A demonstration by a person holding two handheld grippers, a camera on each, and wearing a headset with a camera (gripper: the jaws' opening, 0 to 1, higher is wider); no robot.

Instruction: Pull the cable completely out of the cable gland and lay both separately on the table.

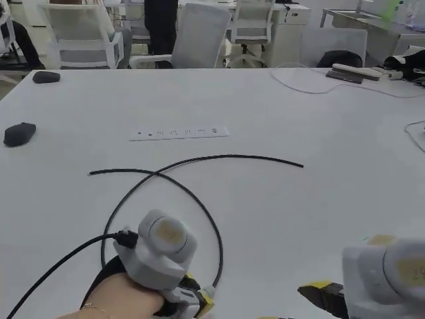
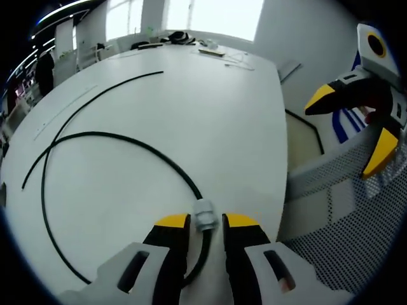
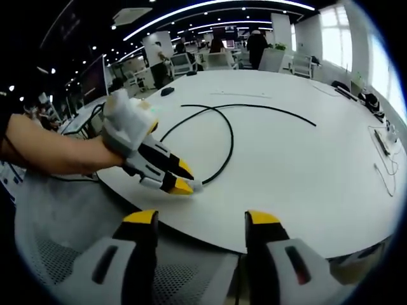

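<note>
Fingers of our left gripper (image 2: 205, 221) flank the gland (image 2: 203, 213) on the cable (image 2: 127, 143) at the tabletop's (image 2: 222, 114) near edge; we cannot tell if they grip. Our right gripper (image 3: 201, 219) is spread, empty.

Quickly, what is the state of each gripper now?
Left gripper: jaws narrow around the cable behind the cable gland; grip cannot be told.
Right gripper: open, holding nothing.

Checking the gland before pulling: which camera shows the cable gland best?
Left gripper view: the cable gland sits close up, just past the tongs of the left gripper. The right gripper view shows it small beside those tongs; in the head view it is a pale speck low down.
</note>
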